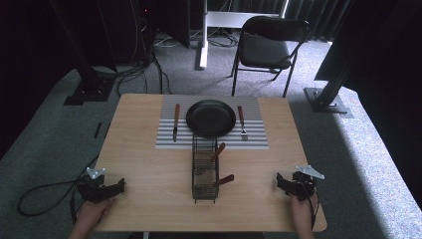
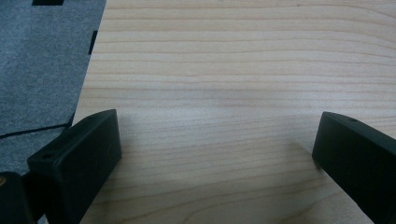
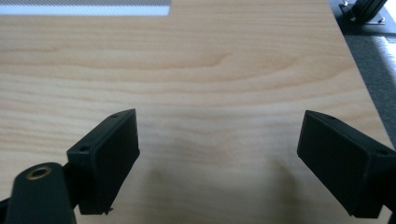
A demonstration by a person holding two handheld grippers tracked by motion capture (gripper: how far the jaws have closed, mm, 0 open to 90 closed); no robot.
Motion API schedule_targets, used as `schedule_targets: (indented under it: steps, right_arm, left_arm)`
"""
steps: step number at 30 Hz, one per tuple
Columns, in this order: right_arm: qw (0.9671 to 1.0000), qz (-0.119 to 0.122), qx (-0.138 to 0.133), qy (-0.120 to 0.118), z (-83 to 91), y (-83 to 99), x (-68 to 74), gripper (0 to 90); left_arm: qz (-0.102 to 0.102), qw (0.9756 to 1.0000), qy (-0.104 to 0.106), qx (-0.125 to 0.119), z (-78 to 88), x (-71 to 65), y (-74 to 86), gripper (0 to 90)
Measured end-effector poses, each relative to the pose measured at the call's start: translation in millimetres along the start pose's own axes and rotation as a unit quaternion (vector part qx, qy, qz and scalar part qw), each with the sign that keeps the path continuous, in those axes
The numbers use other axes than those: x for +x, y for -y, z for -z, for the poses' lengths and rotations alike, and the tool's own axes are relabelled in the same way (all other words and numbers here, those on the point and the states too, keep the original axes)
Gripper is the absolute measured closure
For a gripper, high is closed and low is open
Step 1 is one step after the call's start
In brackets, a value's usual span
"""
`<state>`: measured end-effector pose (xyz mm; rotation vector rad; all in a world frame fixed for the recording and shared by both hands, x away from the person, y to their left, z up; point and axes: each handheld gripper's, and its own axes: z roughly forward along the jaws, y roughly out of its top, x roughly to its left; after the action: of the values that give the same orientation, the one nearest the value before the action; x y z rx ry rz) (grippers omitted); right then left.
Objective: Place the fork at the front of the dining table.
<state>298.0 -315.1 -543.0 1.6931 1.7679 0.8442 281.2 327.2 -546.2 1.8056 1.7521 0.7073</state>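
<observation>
Both hand-held grippers wide apart, empty: left hand-held gripper [image 1: 119,186], right hand-held gripper [image 1: 281,182], on table [image 1: 149,164]

On the table [image 1: 139,164] a placemat [image 1: 259,142] lies at the upper centre of the frame — on it the plate [image 1: 211,118], a knife [image 1: 176,122] to its left and a fork [image 1: 242,122] to its right — while just below sits a wire basket [image 1: 205,169] (two utensils inside).

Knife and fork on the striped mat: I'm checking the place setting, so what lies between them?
The black plate lies between the knife and the fork, shown in the high view.
</observation>
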Motion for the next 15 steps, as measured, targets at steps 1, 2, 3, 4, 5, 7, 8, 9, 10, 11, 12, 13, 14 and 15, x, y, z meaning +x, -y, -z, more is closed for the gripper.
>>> schedule_targets:
  steps: [1, 2, 3, 4, 5, 7, 8, 9, 10, 11, 12, 13, 14, 15]
  right_arm:
    - [1.0000, 0.004, 0.003, 0.007, 0.6, 1.7, -0.6, 12.2]
    - [0.9999, 0.007, 0.004, 0.009, 1.1, 3.4, -1.2, 12.2]
    - [0.9999, 0.008, 0.006, 0.010, 1.8, 5.2, -1.9, 12.2]
    - [0.9999, 0.009, 0.006, 0.010, 2.6, 6.7, -2.6, 12.3]
    - [0.9999, 0.009, 0.006, 0.008, 3.4, 7.9, -3.3, 12.2]
    - [0.9999, 0.012, 0.003, 0.002, 5.0, 10.1, -4.6, 12.3]
    - [0.9999, 0.016, 0.003, 0.000, 5.7, 10.9, -5.2, 12.2]
    - [0.9998, 0.019, 0.002, 0.000, 6.4, 11.8, -5.7, 12.2]
    - [0.9998, 0.021, 0.003, 0.000, 6.9, 12.5, -6.4, 12.2]
    - [0.9998, 0.020, 0.002, -0.002, 7.5, 13.2, -7.7, 12.3]
    - [0.9998, 0.017, 0.004, -0.005, 7.9, 13.8, -9.0, 12.3]
    - [0.9999, 0.015, 0.007, -0.003, 8.5, 14.4, -10.3, 12.2]
    - [0.9999, 0.013, 0.007, -0.004, 9.2, 15.0, -11.8, 12.3]
    - [0.9999, 0.010, 0.007, -0.008, 10.1, 15.6, -13.5, 12.2]
  left_arm:
    - [0.000, 1.0000, 0.000, 0.000, 0.0, 0.0, 0.0, 1.1]
    - [0.000, 1.0000, 0.000, 0.000, 0.0, 0.0, 0.0, 1.1]
    - [0.000, 1.0000, 0.000, 0.000, 0.0, 0.0, 0.0, 1.1]
    - [0.000, 1.0000, 0.000, 0.000, 0.0, 0.0, 0.0, 1.1]
    - [0.000, 1.0000, 0.000, 0.000, 0.0, 0.0, 0.0, 1.1]
    - [0.000, 1.0000, 0.000, 0.000, 0.0, 0.0, 0.0, 1.1]
    - [0.000, 1.0000, 0.000, 0.000, 0.0, 0.0, 0.0, 1.1]
    - [0.000, 1.0000, 0.000, 0.000, 0.0, 0.0, 0.0, 1.1]
    - [0.000, 1.0000, 0.000, 0.000, 0.0, 0.0, 0.0, 1.1]
    - [0.001, 1.0000, 0.000, -0.001, -0.1, -0.1, 0.0, 1.1]
    - [0.001, 1.0000, 0.000, -0.001, -0.1, -0.1, 0.0, 1.1]
    - [0.001, 1.0000, 0.000, -0.001, -0.1, -0.1, 0.0, 1.1]
    - [0.001, 1.0000, 0.000, -0.001, -0.1, -0.1, 0.0, 1.1]
    - [0.001, 1.0000, 0.000, 0.000, 0.0, -0.1, 0.0, 1.1]
